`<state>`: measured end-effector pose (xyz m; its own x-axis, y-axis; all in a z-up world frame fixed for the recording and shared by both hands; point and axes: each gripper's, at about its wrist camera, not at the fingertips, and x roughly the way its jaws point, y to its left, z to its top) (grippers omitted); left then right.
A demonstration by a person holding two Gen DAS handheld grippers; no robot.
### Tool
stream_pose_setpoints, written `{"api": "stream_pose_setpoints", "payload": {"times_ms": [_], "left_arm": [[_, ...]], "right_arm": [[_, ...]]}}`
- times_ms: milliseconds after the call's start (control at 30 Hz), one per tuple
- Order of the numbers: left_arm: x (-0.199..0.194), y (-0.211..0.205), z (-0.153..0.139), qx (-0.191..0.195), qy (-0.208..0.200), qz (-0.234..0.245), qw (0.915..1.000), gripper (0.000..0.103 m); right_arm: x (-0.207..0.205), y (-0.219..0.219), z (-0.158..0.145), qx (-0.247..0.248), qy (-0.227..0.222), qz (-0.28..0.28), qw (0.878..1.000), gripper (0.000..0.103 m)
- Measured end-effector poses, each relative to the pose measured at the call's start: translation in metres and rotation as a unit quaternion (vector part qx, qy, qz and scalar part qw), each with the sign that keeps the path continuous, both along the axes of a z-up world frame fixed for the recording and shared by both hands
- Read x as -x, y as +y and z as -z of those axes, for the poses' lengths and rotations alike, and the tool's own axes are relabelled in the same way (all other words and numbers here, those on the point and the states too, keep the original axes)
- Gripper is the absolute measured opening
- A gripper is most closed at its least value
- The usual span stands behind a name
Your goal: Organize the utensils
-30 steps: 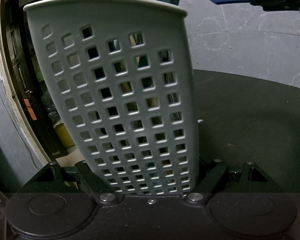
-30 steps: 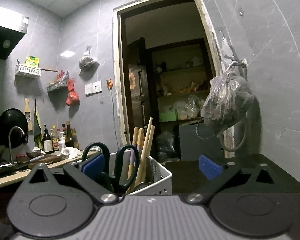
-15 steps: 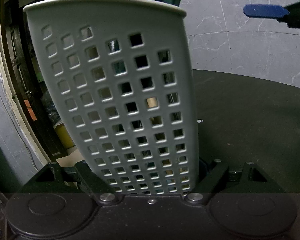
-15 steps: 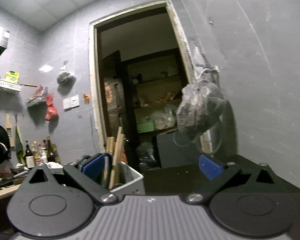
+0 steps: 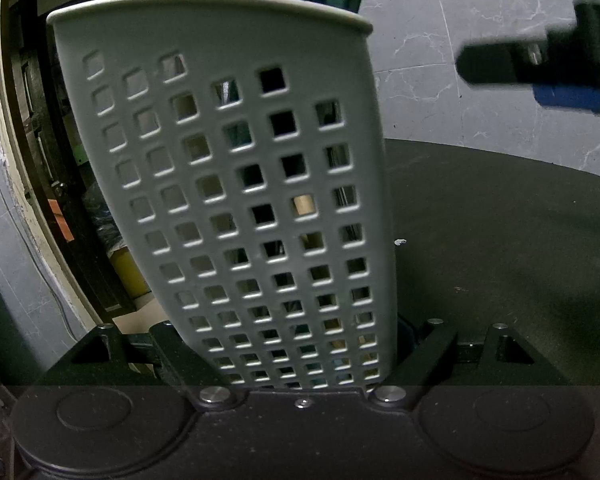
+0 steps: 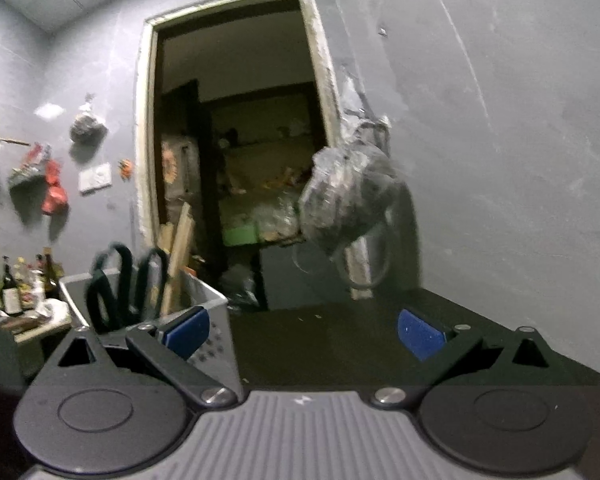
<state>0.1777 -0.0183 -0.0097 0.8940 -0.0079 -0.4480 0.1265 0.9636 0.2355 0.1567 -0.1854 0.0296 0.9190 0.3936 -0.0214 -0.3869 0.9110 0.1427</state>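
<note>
We see the left claw (image 5: 300,360) clenched on the utensil caddy (image 5: 236,184), its black arms hugging both lower sides of the pale grey plastic wall. The caddy stands on the dark round worktop (image 5: 500,248), just beside the doorway, and fills the middle of the left wrist view: a smooth, matte, slightly curved wall with a rolled rim and a regular grid of small square holes. Through the holes we glimpse pale wooden sticks. From the right wrist view, scissors (image 6: 128,288) with dark green looped handles and wooden chopsticks (image 6: 178,256) rise above the rim. Further right, the right claw (image 6: 304,330) is released, its blue rubbery pads (image 6: 418,332) wide apart with nothing between them, over the matte worktop
</note>
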Motion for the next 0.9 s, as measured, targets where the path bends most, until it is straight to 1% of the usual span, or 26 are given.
{"api": "stream_pose_setpoints", "payload": {"times_ms": [167,333,433,500,633,700,900], "left_arm": [[0.000,0.000,0.000,0.001,0.001,-0.001,1.0000,0.085],[-0.001,0.003,-0.001,0.003,0.002,-0.002,1.0000,0.086],[-0.001,0.003,-0.002,-0.001,-0.001,0.001,1.0000,0.090],[0.002,0.001,-0.003,-0.006,-0.008,0.004,0.9999,0.099],[0.008,-0.002,-0.002,-0.015,-0.021,0.004,0.9997,0.100],[0.012,-0.001,-0.002,-0.012,-0.023,0.006,0.9996,0.102],[0.034,0.003,0.000,-0.006,-0.026,0.006,0.9996,0.102]], "right_arm": [[0.001,-0.005,0.019,-0.012,0.033,0.029,0.999,0.103],[-0.002,-0.015,0.031,-0.031,0.070,0.054,0.996,0.103],[0.001,-0.019,0.036,-0.039,0.083,0.068,0.994,0.103],[0.002,-0.021,0.037,-0.038,0.089,0.076,0.992,0.103],[0.006,-0.023,0.038,-0.036,0.095,0.082,0.991,0.103],[0.011,-0.023,0.038,-0.036,0.092,0.083,0.992,0.103],[0.022,-0.024,0.037,-0.035,0.090,0.087,0.992,0.103]]}}
